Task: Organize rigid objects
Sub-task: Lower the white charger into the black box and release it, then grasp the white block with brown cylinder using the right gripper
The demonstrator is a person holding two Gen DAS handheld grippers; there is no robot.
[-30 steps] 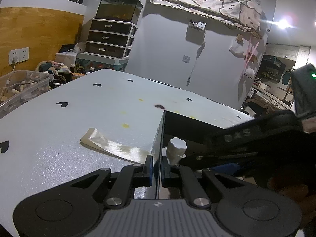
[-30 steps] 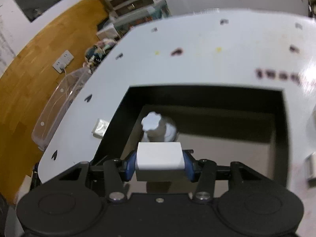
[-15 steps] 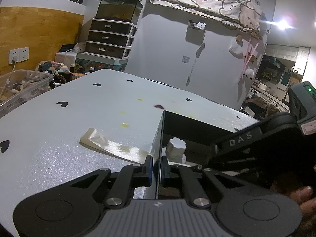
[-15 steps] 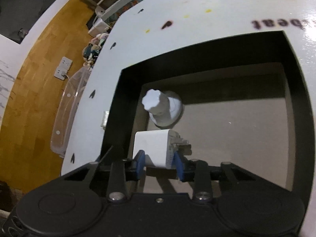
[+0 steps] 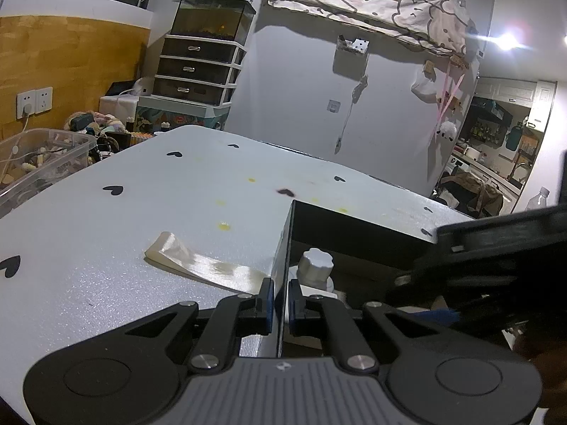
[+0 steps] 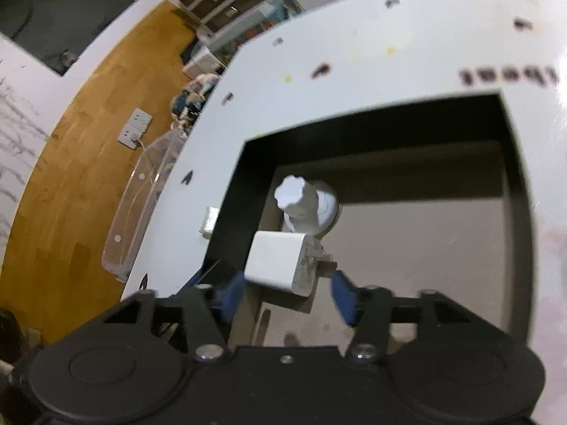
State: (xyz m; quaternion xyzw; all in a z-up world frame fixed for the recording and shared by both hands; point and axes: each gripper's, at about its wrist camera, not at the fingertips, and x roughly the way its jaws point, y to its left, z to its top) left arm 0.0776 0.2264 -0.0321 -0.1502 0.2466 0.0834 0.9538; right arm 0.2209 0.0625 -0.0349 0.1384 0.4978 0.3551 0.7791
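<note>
An open black box (image 6: 354,127) sits on the white heart-print table (image 5: 141,212). My left gripper (image 5: 280,304) is shut on the box's left wall (image 5: 283,248). Inside, a white knobbed piece (image 6: 301,205) stands by that wall, also seen in the left wrist view (image 5: 315,265). A white charger block (image 6: 276,260) lies on the box floor just in front of it. My right gripper (image 6: 287,295) hovers over the box with its jaws opening. The blue pads (image 6: 230,297) stand on either side of the charger without touching it.
A strip of pale tape (image 5: 198,262) lies on the table left of the box. A clear plastic bin (image 5: 39,156) stands beyond the table's left edge. Drawers and clutter line the far wall.
The right gripper, which held the white charger over the box, has set it beside the knobbed piece and opened off it, drawing back a little. The left gripper has not moved.
</note>
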